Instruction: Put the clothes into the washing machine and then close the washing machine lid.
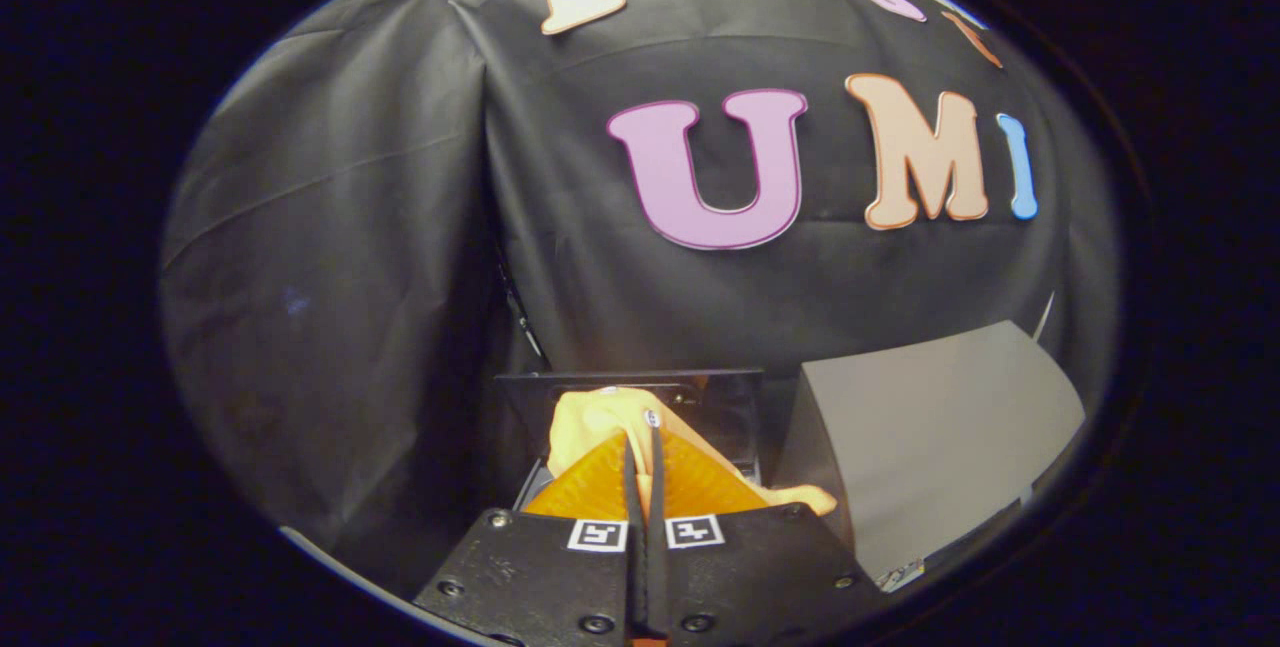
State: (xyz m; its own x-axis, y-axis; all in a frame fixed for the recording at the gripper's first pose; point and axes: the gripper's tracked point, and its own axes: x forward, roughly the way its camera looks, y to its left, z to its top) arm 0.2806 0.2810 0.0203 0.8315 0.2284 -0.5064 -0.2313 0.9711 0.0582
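In the gripper view, the gripper (645,437) points forward and slightly down toward the back of the booth. Its 2 fingers (600,487) run side by side with barely a slit between them, so the jaws stand together; a fold of yellow-orange cloth (600,422) bunches around and just beyond the fingertips. The cloth appears pinched between the tips, though the contact itself is hidden by the fingers, so the grip cannot be confirmed for certain. More of the same cloth trails out past the right finger and lies against the lower edge of the grey lid (930,437).

Just ahead of the fingers sits a small dark washing machine (720,407), seen from above its front edge. Its opening is a dark rectangular frame, and the cloth rests over the near edge of that opening, partly inside it. The grey lid stands tilted up beside the right edge of the machine, leaving the opening uncovered.

Each finger mount carries 1 square black-and-white marker (598,534) near its base. Beyond the machine hangs the black cloth wall (330,257) of the booth, creased in long folds, with a vertical seam at its corner behind the machine's left edge.
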